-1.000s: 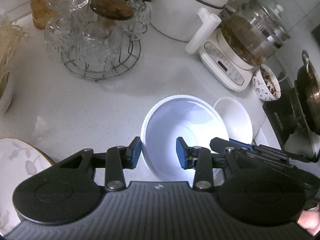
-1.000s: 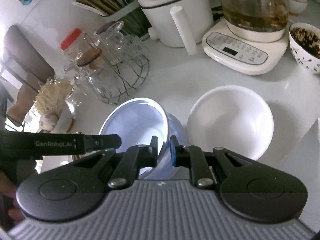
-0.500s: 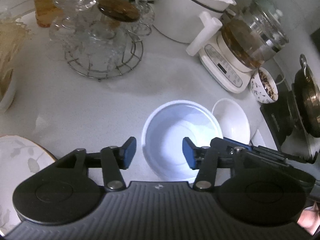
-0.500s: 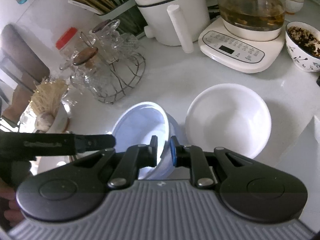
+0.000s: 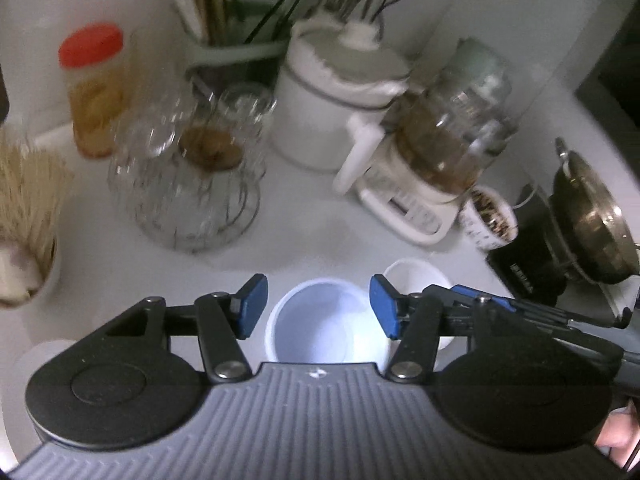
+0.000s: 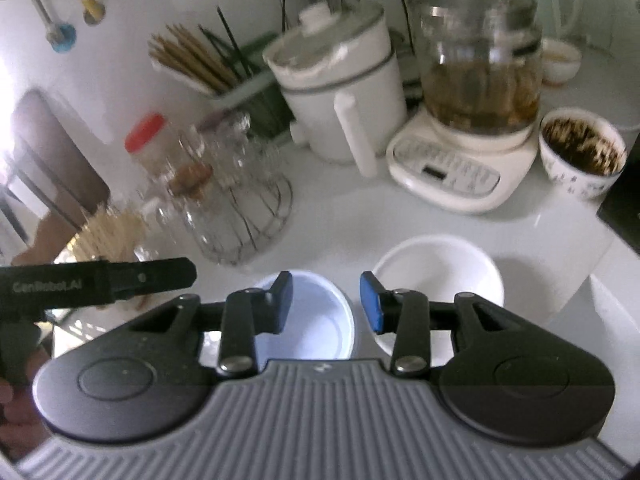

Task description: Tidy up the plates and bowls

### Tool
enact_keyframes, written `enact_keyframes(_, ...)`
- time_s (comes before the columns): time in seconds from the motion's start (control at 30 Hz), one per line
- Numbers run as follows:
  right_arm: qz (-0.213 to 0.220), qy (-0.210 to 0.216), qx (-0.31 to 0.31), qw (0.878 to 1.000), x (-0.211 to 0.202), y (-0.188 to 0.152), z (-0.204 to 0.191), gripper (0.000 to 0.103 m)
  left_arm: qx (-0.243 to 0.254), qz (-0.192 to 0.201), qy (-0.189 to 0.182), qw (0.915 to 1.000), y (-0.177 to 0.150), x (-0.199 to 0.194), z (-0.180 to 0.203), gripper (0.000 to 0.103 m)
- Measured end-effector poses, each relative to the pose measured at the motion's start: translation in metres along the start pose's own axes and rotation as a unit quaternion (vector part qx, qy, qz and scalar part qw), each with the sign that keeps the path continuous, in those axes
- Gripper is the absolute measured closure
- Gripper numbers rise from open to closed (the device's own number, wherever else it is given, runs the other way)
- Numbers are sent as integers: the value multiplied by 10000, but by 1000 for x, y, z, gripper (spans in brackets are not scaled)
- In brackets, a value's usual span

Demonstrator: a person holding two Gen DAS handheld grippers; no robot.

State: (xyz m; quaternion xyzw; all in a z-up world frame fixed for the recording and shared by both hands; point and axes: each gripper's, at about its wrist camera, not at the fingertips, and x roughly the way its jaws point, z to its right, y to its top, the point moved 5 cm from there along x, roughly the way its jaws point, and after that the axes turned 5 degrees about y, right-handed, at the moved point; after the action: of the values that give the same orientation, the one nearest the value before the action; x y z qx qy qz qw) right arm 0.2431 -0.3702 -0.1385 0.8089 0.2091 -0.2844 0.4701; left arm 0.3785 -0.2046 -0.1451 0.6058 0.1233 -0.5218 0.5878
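1. White counter (image 5: 304, 240) carries two bowls side by side: a bluish bowl (image 5: 324, 320) and a white bowl (image 6: 436, 276) on its right.
2. Our left hand-held gripper (image 5: 318, 308) has just been opening; its jaws stand wide above the bluish bowl, touching nothing.
3. Our right hand-held gripper (image 6: 326, 304) has just been opening too, and holds nothing.
4. We judge the white bowl lies nearer the right one, ahead and to its right.

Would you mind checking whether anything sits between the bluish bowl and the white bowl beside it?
Nothing visible does. The bluish bowl and white bowl sit side by side on bare counter; only the right gripper, jaws open and empty, hangs above the gap.
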Motion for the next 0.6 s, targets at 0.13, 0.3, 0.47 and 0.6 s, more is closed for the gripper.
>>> enact_keyframes(0.13,287,37,-39,9996,-20,9,-8,62,60,257,-94,9996,9,-23,9,41)
enact_keyframes(0.3,543,80,-167,9984,-40,16,-20,62,17,460,-86,9989,12,-43,13,41)
enact_keyframes(0.47,690,114,-300,9971,-55,16,-28,62,-62,585,-85,9982,9,-60,11,41)
enact_keyframes(0.6,735,121,-306,9968,-60,12,-33,62,-85,637,-111,9979,4,-69,10,41)
